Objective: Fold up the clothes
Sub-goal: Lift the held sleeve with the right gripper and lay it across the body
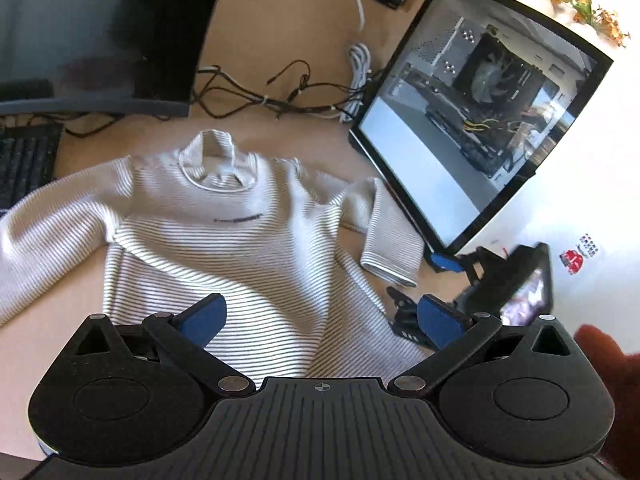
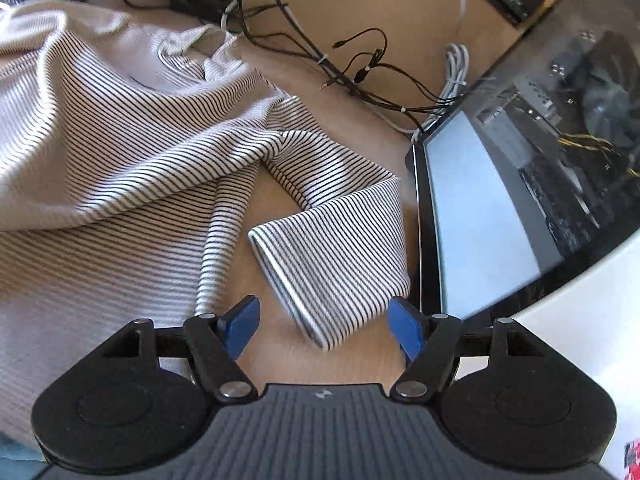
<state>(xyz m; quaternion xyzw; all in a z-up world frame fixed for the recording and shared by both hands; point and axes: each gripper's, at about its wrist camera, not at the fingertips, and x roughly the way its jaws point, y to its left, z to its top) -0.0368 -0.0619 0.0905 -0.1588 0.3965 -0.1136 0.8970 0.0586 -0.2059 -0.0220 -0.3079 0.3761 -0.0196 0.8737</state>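
Presently, a striped sweater is lying spread face up on the wooden surface, collar pointing to the far side. Its body is showing wrinkles, and one sleeve is lying bent at the right, cuff turned toward the near side, just beside a glass-sided computer case.

The left gripper is hanging above the near part of the sweater's body with its jaws spread wide and nothing between them. Whether its blue pads are touching the cloth cannot be told.

The right gripper is sitting at the sleeve's cuff, jaws likewise wide apart and gripping nothing; the cuff end is lying between the two pads. In the left wrist view this gripper is appearing blurred at the right, close against the case.

Black cables are trailing across the far surface, with a white cable coiling beside them. A monitor and keyboard are standing at the far left.
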